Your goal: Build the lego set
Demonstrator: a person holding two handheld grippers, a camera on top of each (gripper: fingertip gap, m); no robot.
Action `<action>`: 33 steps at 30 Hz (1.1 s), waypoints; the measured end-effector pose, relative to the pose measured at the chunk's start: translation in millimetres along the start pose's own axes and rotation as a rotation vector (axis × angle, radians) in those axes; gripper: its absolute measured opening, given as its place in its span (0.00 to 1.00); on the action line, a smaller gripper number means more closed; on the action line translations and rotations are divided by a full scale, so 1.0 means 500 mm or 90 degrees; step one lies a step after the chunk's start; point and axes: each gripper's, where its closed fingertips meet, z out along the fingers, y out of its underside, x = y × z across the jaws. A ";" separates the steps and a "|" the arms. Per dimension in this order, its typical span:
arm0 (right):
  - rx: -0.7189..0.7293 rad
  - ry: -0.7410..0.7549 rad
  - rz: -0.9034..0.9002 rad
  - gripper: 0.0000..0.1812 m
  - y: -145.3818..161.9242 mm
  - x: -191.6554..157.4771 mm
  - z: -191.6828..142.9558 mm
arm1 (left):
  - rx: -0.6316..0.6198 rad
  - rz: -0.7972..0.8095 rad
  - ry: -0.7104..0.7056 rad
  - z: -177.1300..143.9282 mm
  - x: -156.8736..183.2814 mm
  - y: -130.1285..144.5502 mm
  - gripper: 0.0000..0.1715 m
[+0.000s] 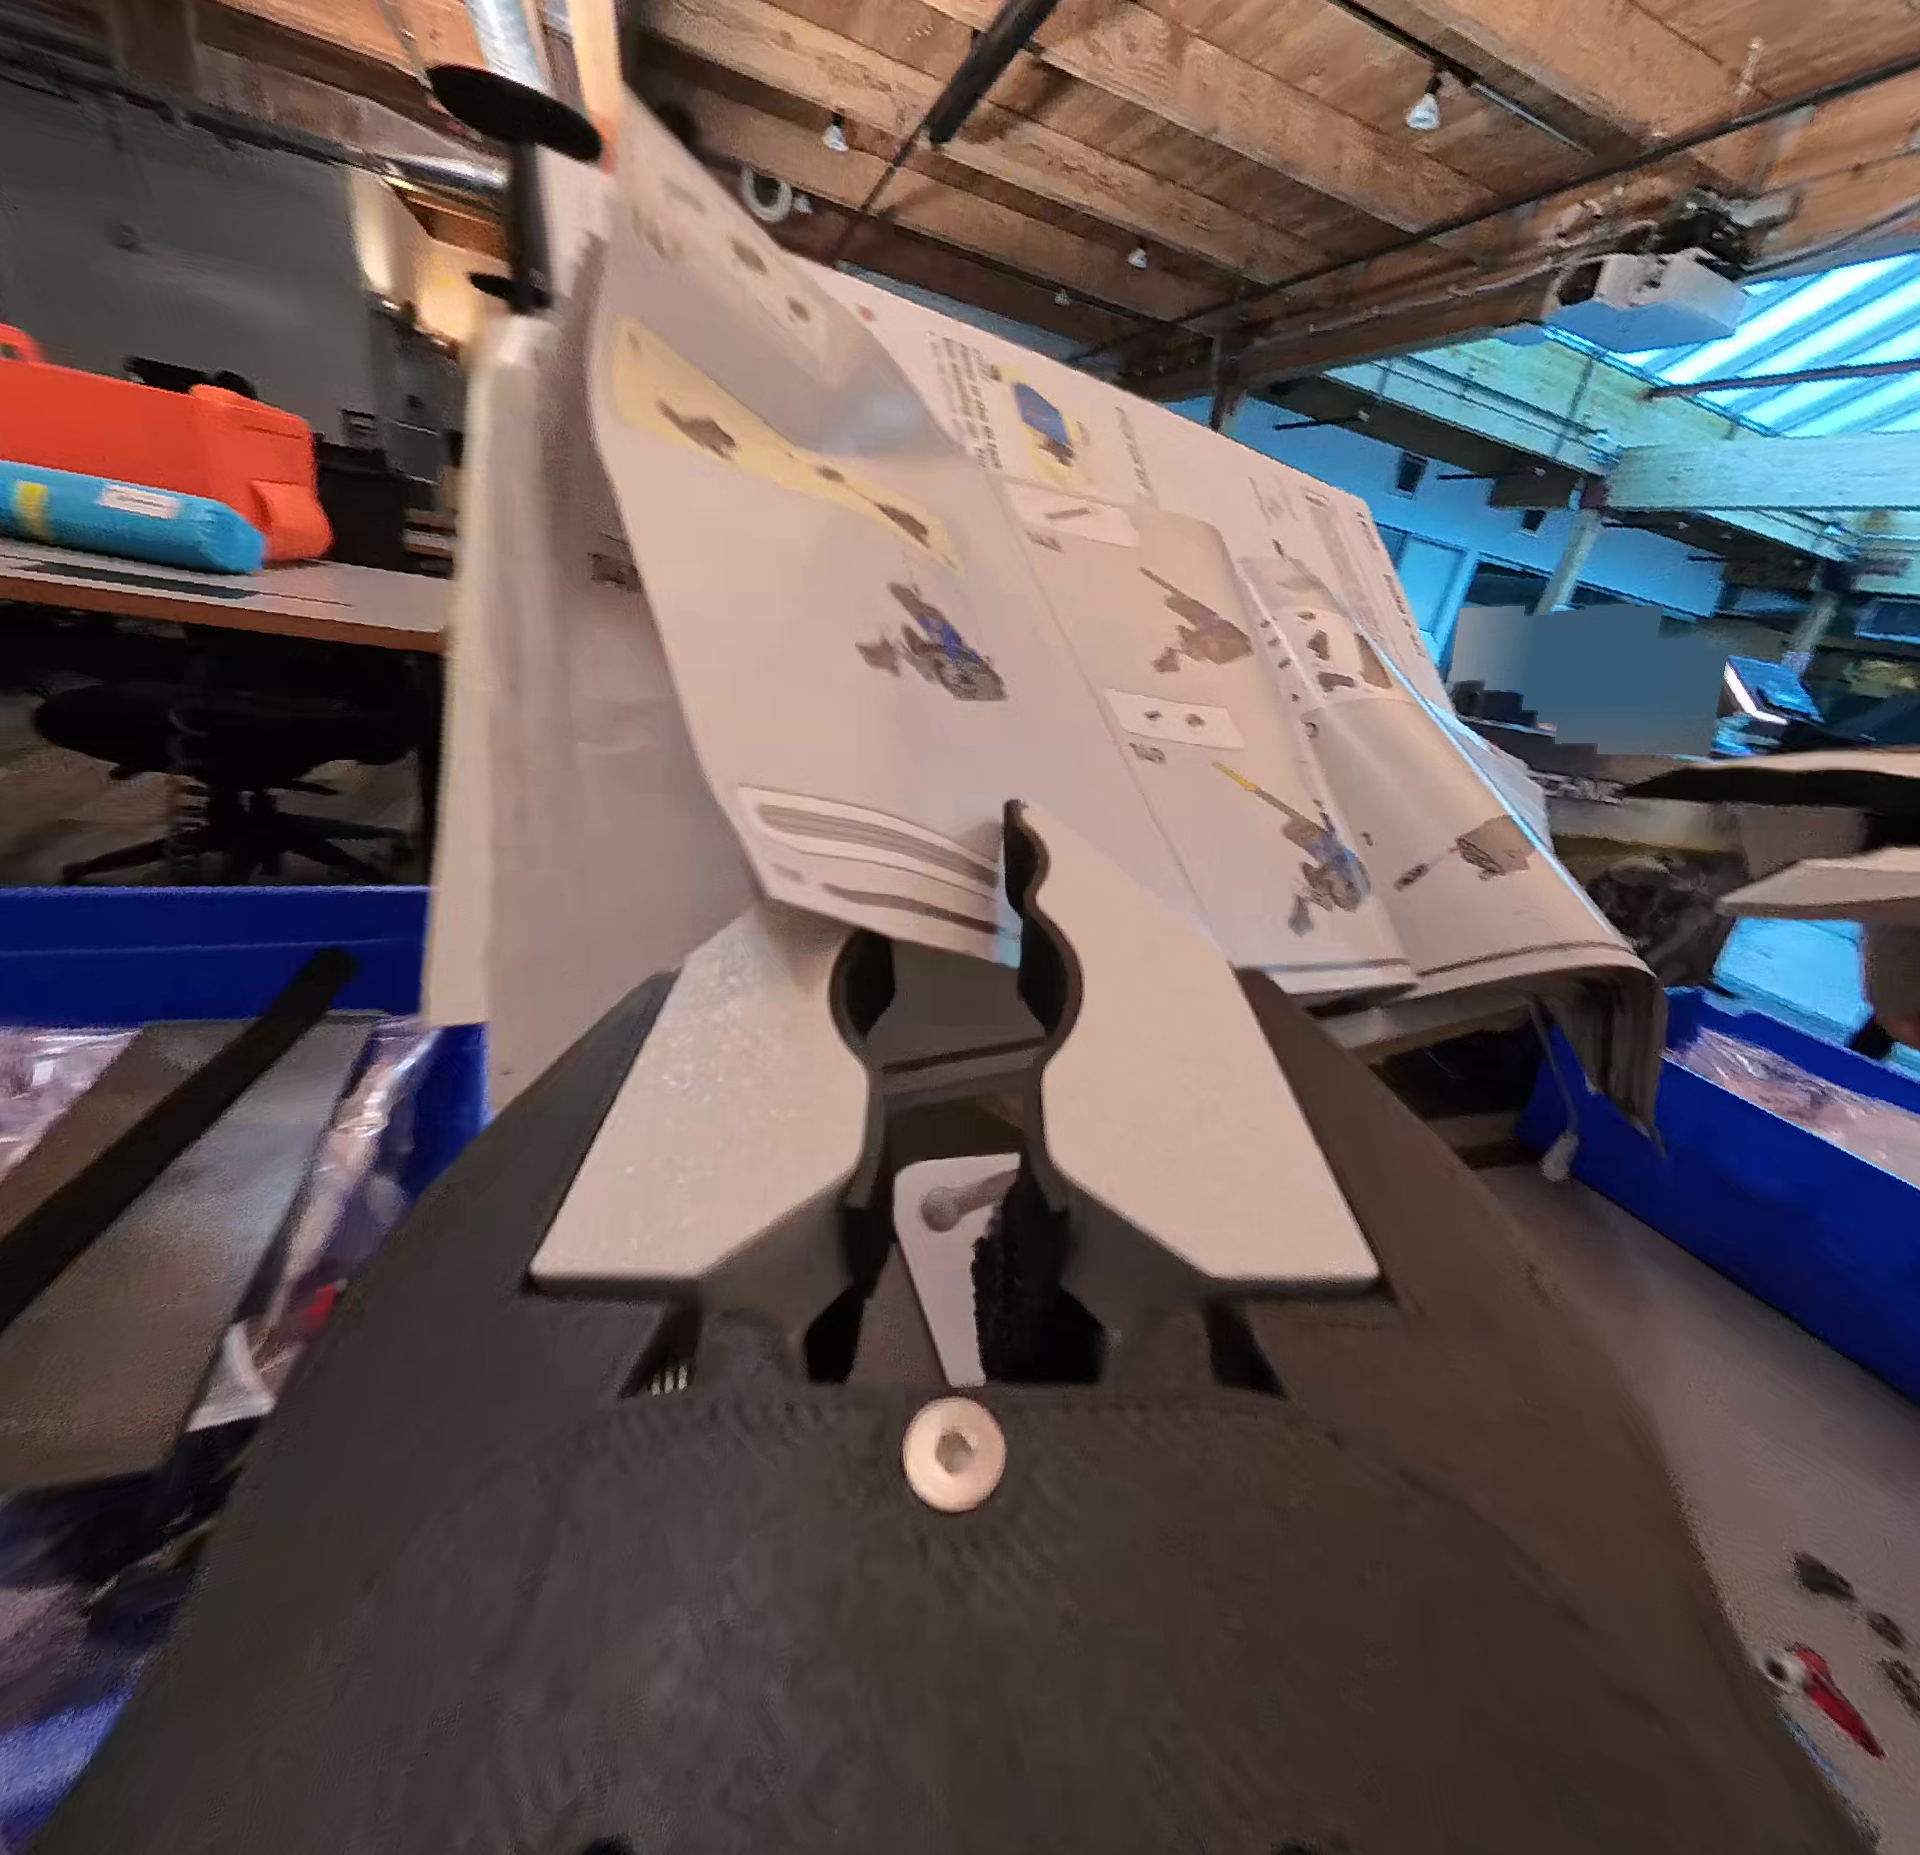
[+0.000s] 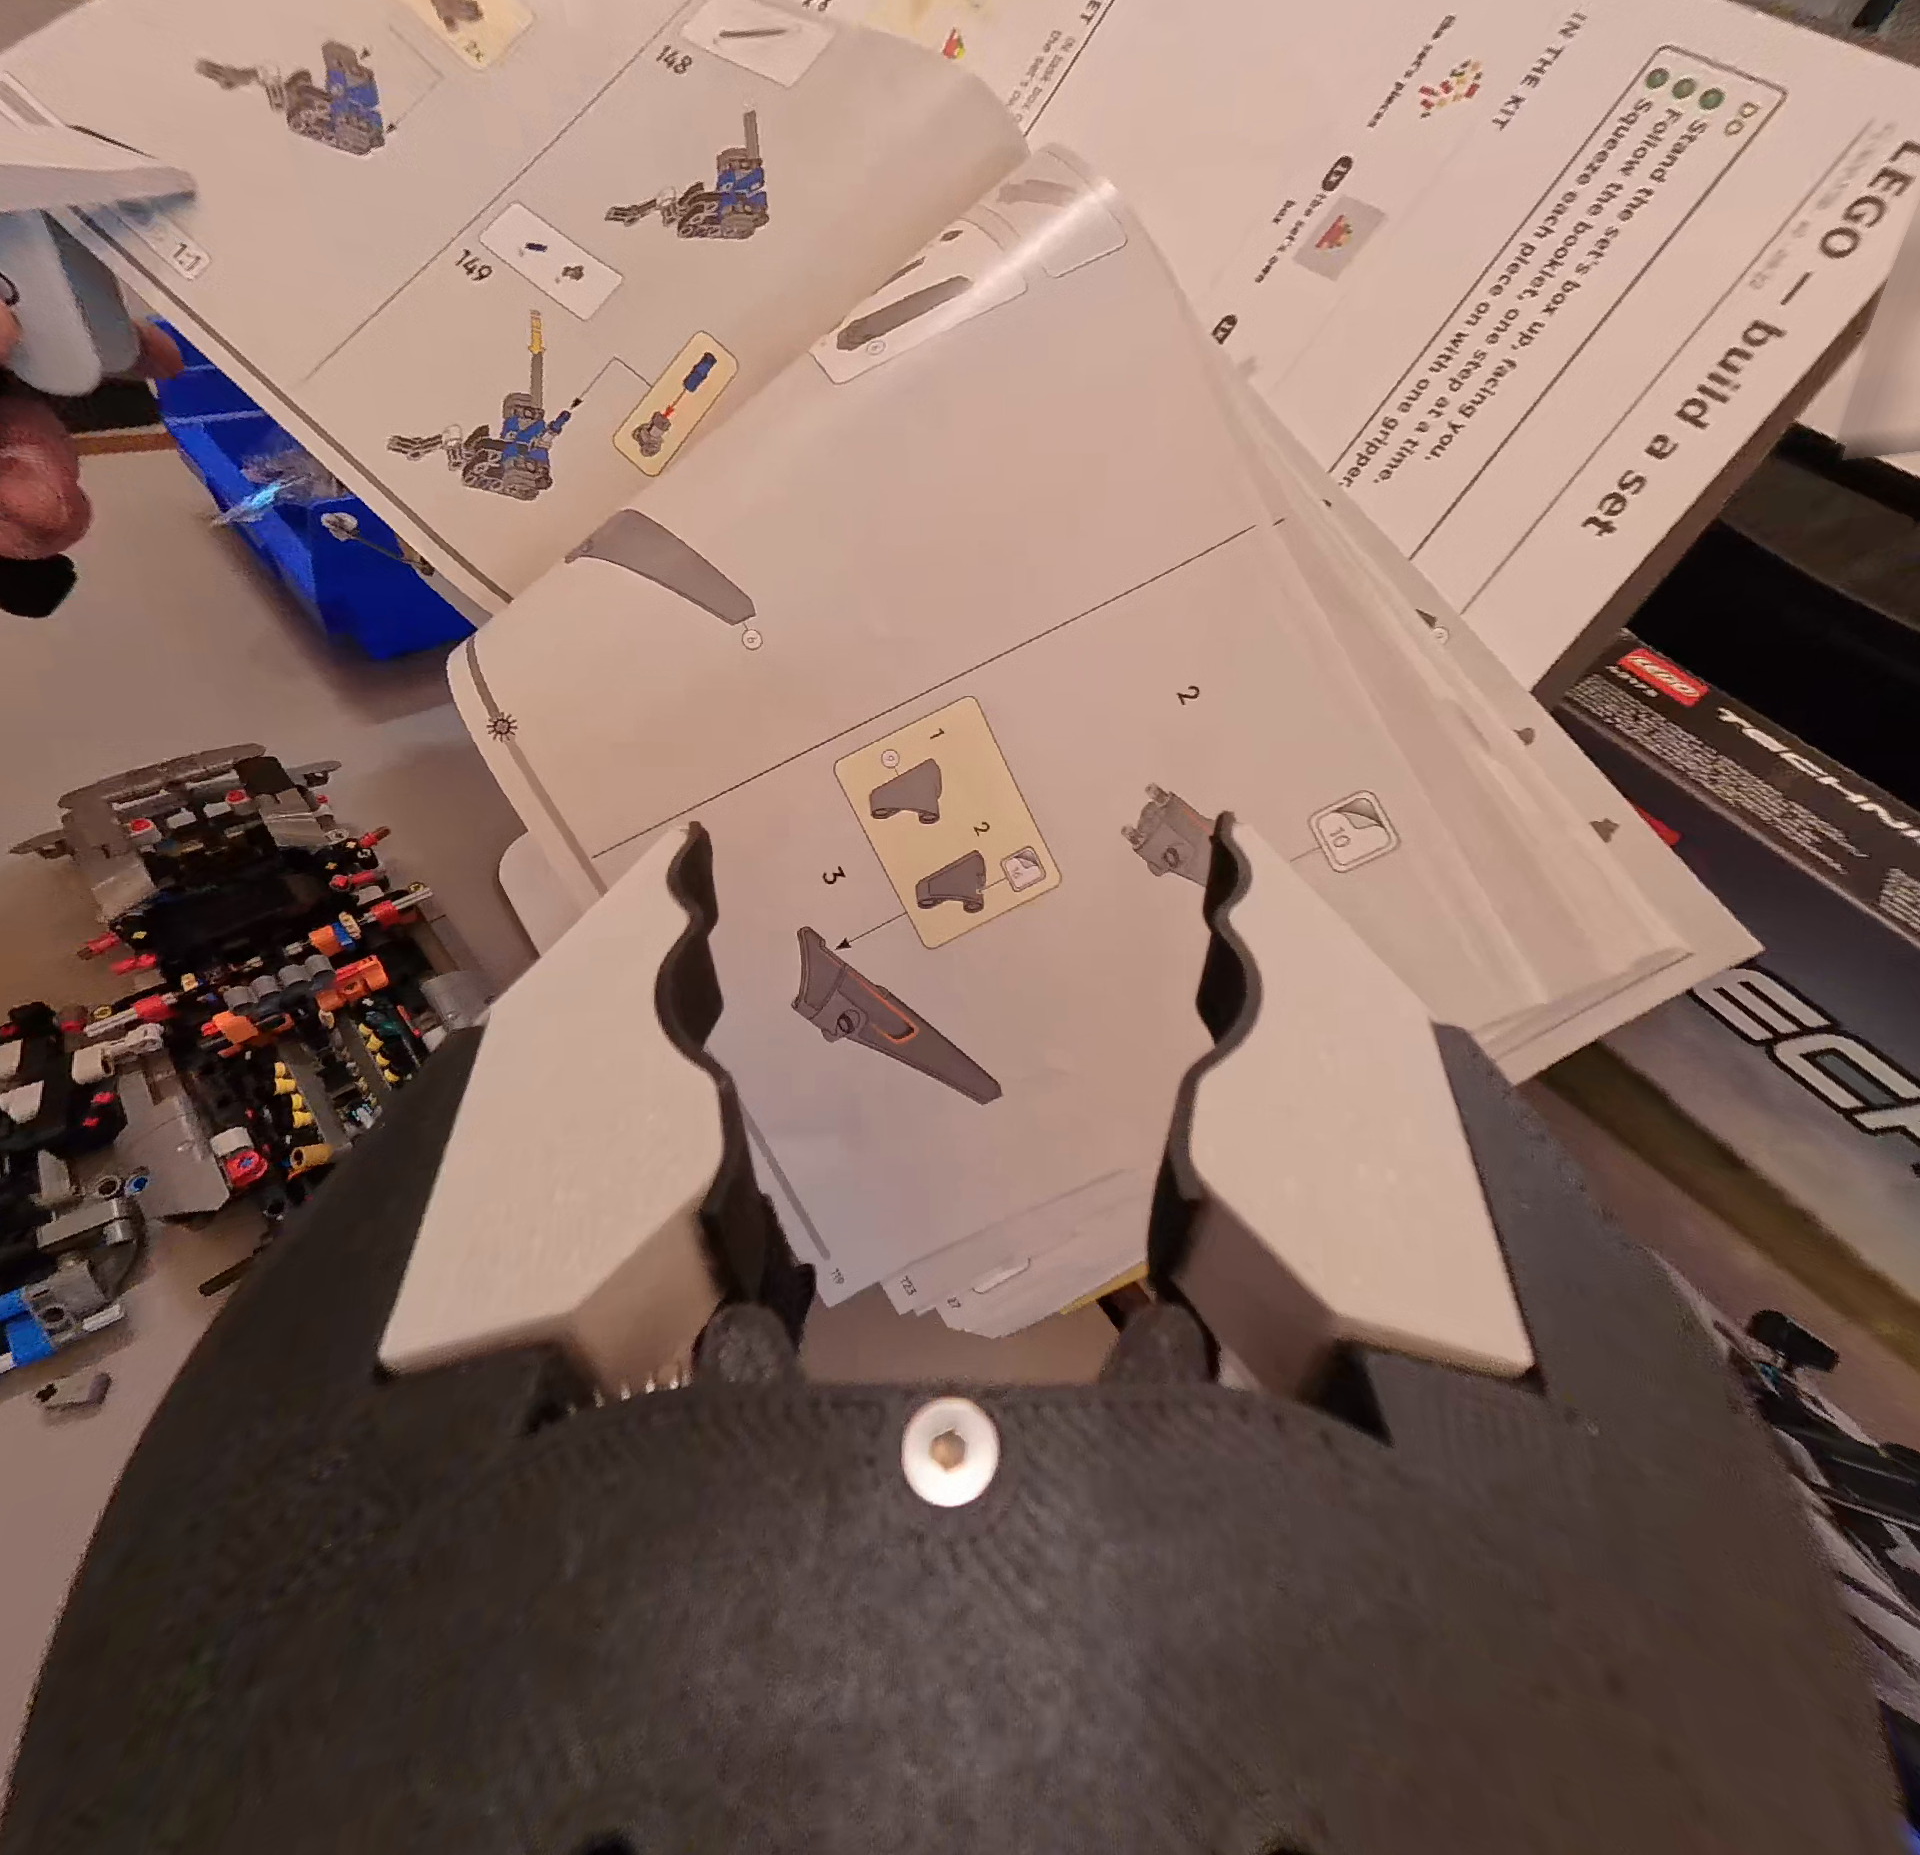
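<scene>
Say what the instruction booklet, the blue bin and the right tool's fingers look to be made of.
Instruction booklet: thin paper with a slight sheen; its pages curl and fan at the edges.
Blue bin: probably moulded plastic, smooth, even in colour, rigid walls.
Right tool fingers: pale hard plastic, matte and faintly grainy, perhaps printed; the dark inner pads look softer, maybe rubber.

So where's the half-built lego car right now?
In the right wrist view, the lego car sits on the table at the left edge, beside the open booklet and below the blue bin.
</scene>
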 end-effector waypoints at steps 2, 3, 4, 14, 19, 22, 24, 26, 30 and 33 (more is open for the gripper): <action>0.004 0.008 0.005 0.51 -0.002 0.008 -0.008 | 0.014 0.006 -0.039 -0.017 -0.028 -0.016 0.15; 0.005 0.012 0.008 0.51 -0.003 0.012 -0.012 | 0.016 0.006 -0.060 -0.028 -0.043 -0.024 0.18; 0.007 0.015 0.010 0.51 -0.004 0.016 -0.016 | 0.017 0.014 -0.080 -0.040 -0.055 -0.035 0.20; 0.000 0.039 0.029 0.51 0.000 0.041 -0.038 | 0.021 0.376 -0.036 -0.041 0.135 -0.122 0.24; -0.003 0.050 0.033 0.50 0.003 0.053 -0.049 | -0.121 0.686 0.207 0.044 0.398 0.048 0.28; 0.003 0.047 0.037 0.49 -0.001 0.053 -0.054 | -0.181 0.836 0.253 0.089 0.464 0.143 0.29; 0.006 0.045 0.038 0.49 -0.003 0.052 -0.057 | -0.201 0.896 0.267 0.114 0.478 0.179 0.26; 0.010 0.043 0.040 0.49 -0.006 0.053 -0.060 | -0.245 0.928 0.257 0.134 0.463 0.202 0.22; 0.014 0.041 0.041 0.49 -0.008 0.053 -0.063 | -0.261 0.917 0.256 0.142 0.453 0.215 0.10; 0.013 0.039 0.041 0.49 -0.009 0.051 -0.063 | -0.246 0.896 0.243 0.141 0.449 0.204 0.00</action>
